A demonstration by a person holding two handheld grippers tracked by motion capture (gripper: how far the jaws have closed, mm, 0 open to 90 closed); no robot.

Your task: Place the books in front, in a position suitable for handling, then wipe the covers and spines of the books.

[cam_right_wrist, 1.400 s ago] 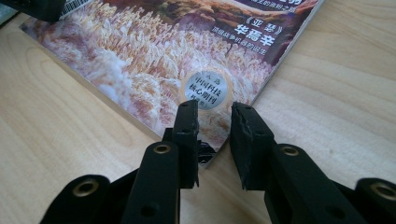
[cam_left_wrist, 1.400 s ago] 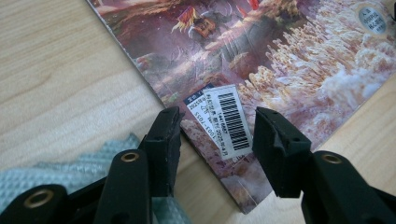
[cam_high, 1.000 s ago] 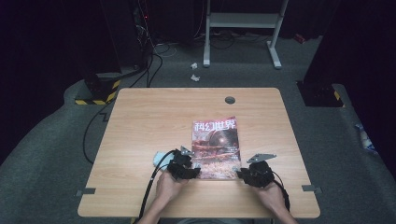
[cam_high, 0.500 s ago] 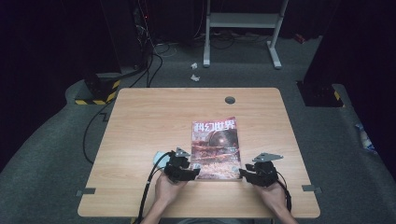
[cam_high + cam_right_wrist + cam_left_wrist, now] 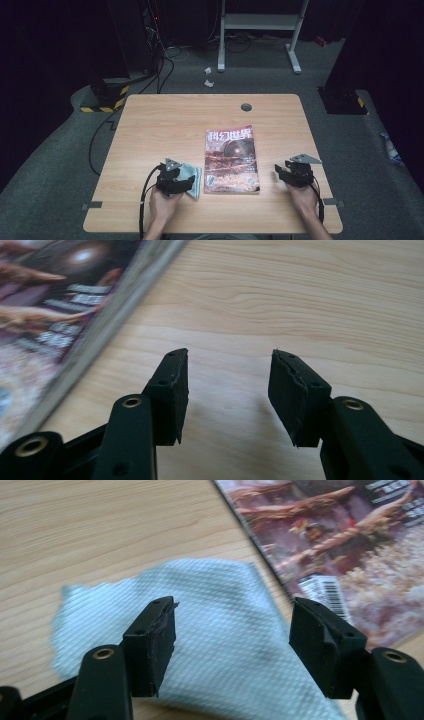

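Left gripper (image 5: 186, 183), high view: near the tabletop's front edge, over a pale blue cloth (image 5: 192, 176) lying just beside the magazine's (image 5: 230, 159) left edge; right gripper (image 5: 281, 173) on bare tabletop (image 5: 165, 125) right of the magazine, apart from it

Left gripper view: jaws apart, having just been opening, nothing pressed; the cloth lies flat beneath and between them, the magazine's barcode corner beyond

Right gripper view: jaws apart, likewise just opening, bare wood between; magazine spine at left

Progress, judged: magazine closed and released, seemingly set down; cloth not yet gripped, any wiping left to do
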